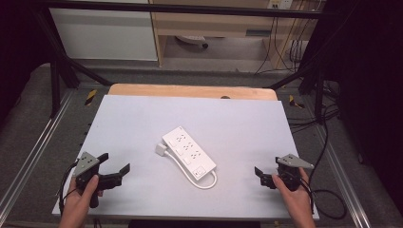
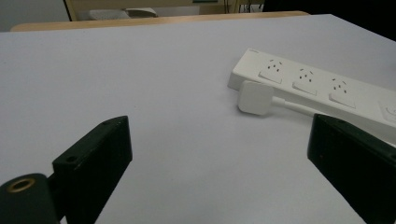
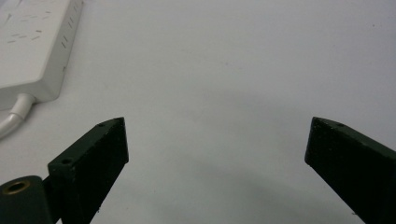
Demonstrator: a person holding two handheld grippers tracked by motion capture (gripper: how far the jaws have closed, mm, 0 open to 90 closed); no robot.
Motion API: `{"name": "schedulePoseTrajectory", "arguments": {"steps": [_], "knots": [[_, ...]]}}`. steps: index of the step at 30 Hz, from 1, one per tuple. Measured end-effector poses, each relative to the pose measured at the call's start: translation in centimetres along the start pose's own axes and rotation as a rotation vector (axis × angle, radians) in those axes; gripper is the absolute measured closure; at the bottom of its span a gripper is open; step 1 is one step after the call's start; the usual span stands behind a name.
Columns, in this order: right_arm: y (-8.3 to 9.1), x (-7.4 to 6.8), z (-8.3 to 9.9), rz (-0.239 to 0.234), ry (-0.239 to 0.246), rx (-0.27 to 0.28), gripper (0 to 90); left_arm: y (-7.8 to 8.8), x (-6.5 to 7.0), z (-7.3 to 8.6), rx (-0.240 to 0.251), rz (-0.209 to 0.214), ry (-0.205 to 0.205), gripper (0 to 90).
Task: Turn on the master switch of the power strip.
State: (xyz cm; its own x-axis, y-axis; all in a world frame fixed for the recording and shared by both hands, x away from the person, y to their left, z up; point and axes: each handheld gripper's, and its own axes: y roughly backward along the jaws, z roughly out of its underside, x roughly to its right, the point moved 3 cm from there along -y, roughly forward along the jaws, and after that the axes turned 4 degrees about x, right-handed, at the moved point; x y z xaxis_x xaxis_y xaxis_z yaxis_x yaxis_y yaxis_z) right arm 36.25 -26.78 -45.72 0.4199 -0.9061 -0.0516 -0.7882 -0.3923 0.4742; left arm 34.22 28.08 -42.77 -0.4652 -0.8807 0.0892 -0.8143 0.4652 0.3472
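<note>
**Plug first, strip second**

Power strip (image 1: pixel 189 156) lies mid-frame, its plug (image 1: pixel 160 149) touching its left side. My left gripper (image 1: pixel 115 169) and right gripper (image 1: pixel 259 175) sit wide open, empty. I'd approach the plug low, jaws straddling its flat sides.

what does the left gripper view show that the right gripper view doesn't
Left gripper view alone: the white plug lying on the table against the power strip's side, the strip's three socket faces, and the table's wooden far edge.

Right gripper view alone: the cable leaving the end of the power strip, seen from the side with its vent slots.

Both: the white power strip, the pale table surface, and that gripper's own two black jaws spread wide with nothing between them.
</note>
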Motion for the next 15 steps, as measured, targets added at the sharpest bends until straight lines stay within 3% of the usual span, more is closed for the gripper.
{"name": "schedulePoseTrajectory", "arguments": {"steps": [11, 15], "knots": [[0.9, 0.1, -0.9, 0.02, -0.006, 0.098, 8.2, -0.1, 0.0, 0.0, 0.004, 0.005, -0.009, 6.4], [1.3, -0.2, -1.4, -0.001, -0.014, 0.133, 7.0, -0.1, 0.0, 0.0, 0.003, 0.005, -0.005, 6.3]]}}
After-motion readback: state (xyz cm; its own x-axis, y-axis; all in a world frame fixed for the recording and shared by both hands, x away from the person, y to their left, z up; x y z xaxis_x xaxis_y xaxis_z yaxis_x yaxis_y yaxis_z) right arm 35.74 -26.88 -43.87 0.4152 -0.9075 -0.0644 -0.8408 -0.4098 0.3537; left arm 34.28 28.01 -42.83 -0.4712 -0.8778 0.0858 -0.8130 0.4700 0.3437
